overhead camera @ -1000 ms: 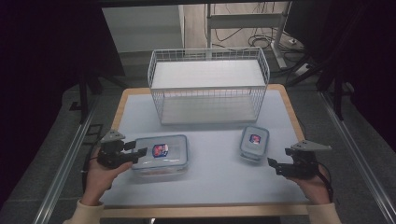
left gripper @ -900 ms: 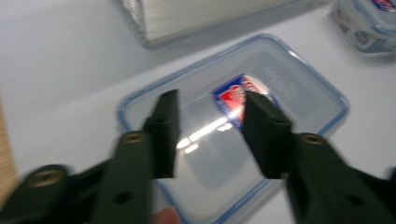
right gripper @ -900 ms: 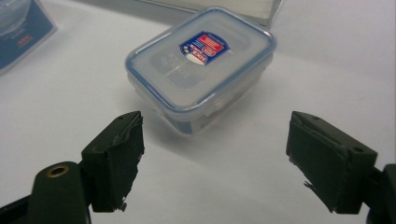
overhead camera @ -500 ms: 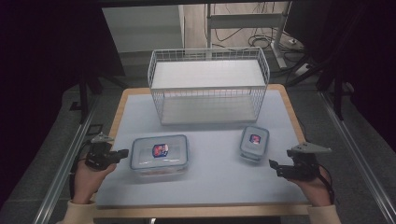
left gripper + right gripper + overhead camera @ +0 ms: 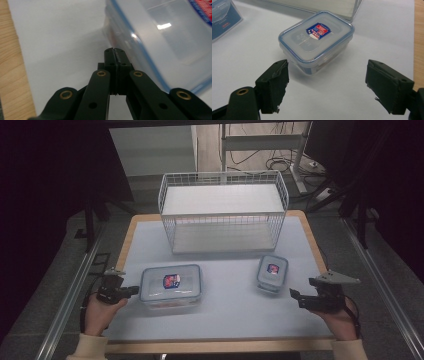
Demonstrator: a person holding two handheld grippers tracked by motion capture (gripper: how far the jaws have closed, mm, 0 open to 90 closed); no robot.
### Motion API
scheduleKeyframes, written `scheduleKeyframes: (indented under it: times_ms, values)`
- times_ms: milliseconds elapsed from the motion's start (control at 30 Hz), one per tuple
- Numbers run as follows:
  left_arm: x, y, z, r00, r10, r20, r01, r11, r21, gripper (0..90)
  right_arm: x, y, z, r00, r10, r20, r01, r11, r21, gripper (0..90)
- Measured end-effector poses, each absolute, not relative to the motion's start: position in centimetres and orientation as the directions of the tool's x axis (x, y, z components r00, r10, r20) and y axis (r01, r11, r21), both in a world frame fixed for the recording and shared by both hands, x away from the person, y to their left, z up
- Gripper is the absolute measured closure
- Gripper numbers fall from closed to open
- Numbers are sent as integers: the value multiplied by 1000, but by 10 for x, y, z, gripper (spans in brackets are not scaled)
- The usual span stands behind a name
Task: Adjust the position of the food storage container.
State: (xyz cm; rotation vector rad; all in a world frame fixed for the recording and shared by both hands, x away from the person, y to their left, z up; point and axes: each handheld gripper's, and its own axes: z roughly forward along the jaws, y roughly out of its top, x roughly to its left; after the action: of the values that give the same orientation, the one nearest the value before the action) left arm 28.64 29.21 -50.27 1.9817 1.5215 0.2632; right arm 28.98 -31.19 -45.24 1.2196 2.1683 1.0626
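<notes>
The left gripper [image 5: 134,291] sat low at the near left of the tabletop [image 5: 225,315], its black fingers [image 5: 113,53] pressed flat together with nothing between them, tips just beside the left wall of the big box [image 5: 170,286]. The right gripper [image 5: 295,295] hovered at the near right, its fingers [image 5: 274,82] spread wide and empty, aimed at the small box [image 5: 272,271] a little ahead of it.

Both boxes were clear plastic with rounded corners, a blue seal line round the lid and a red-and-blue sticker on top. The tabletop was a matt, pale sheet edged with light wood.

The left gripper view brought the big box's glossy, curved wall [image 5: 160,40] so close that it blurred, with the sticker cut off at the corner; whether the fingertips touched the wall could not be told. The right gripper view showed the small box [image 5: 317,42] whole, with ragged, worn padding on the fingers' inner faces, and a cropped corner of the big box [image 5: 223,18] at the upper left.

Farthest off, the high view alone gave the whole white wire basket [image 5: 223,212], an open-topped rectangular mesh standing at the back of the tabletop, well apart from both boxes.
</notes>
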Motion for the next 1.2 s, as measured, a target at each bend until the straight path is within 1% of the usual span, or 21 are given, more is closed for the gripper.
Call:
scheduleKeyframes:
  times_ms: [133,300,400,533,833,1200]
  values:
    - [291,296,-510,311,922,-230,808,-130,574,900,290,-314,-452,-505,863,-4,530,314,788,188]
    - [295,293,-509,332,903,-272,806,-122,579,900,290,-315,-453,-494,870,-5,538,309,784,188]
    - [298,290,-509,331,912,-245,808,-140,572,900,290,-316,-453,-493,870,-3,538,308,785,188]
    - [299,287,-510,333,914,-232,807,-149,571,900,291,-316,-454,-493,870,-4,539,309,784,188]
    - [302,276,-510,348,909,-232,802,-160,576,900,291,-312,-452,-501,865,-9,533,317,785,188]
    - [312,248,-509,390,891,-233,786,-190,589,900,290,-311,-451,-502,865,-8,531,316,787,188]
